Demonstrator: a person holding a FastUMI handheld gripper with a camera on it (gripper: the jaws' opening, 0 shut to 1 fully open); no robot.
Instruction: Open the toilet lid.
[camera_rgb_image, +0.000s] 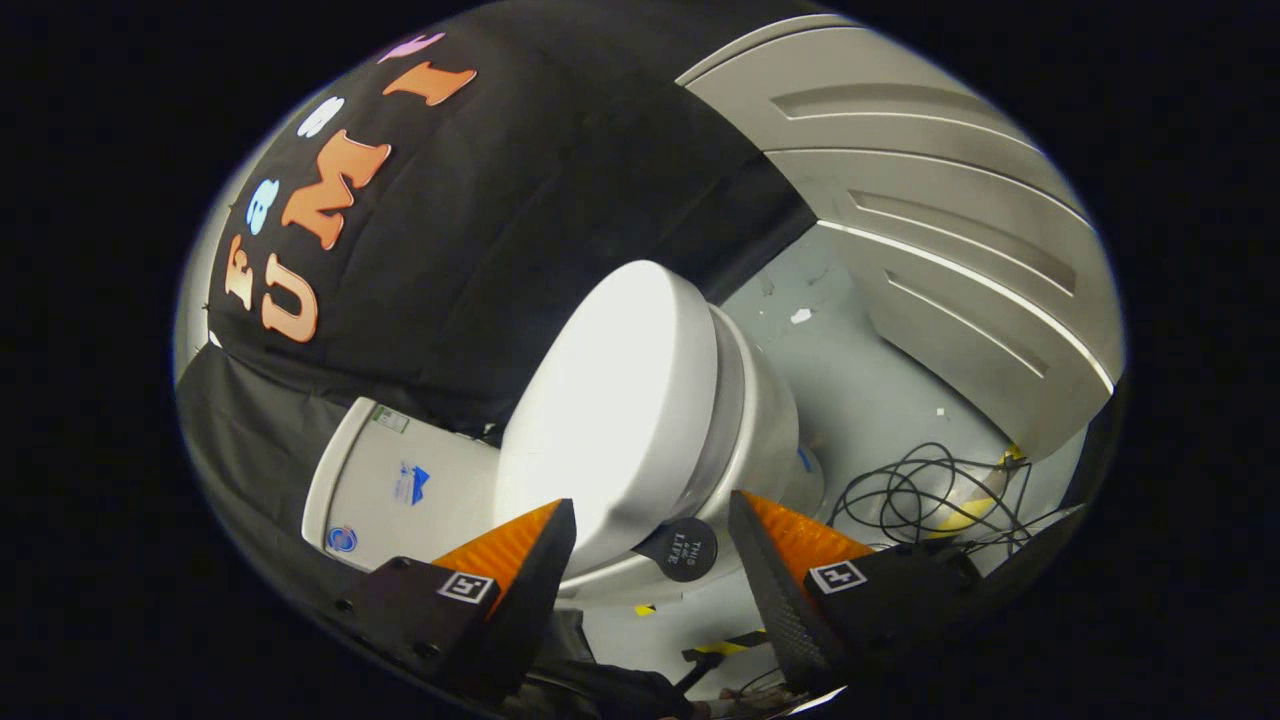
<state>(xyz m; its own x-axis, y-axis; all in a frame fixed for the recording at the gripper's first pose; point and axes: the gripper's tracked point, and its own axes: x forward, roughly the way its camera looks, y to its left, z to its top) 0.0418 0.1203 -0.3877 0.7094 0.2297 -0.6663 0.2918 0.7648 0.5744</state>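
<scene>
The gripper (652, 535) is spread wide, grasping nothing. Just ahead of its fingers, reaching partly between them, sits the white glossy oval toilet lid (610, 400), closed on the white ceramic toilet bowl (765, 420). A round black tab (683, 548) hangs at the lid's near edge. Beside it stands the white cistern (400, 485). Tangled black cables (925, 495) lie on the pale floor (860, 380).

Toilet lid (610, 400) glossy smooth plastic; wall (520, 220) matt cloth; tongs (650, 540) ribbed pads.
</scene>
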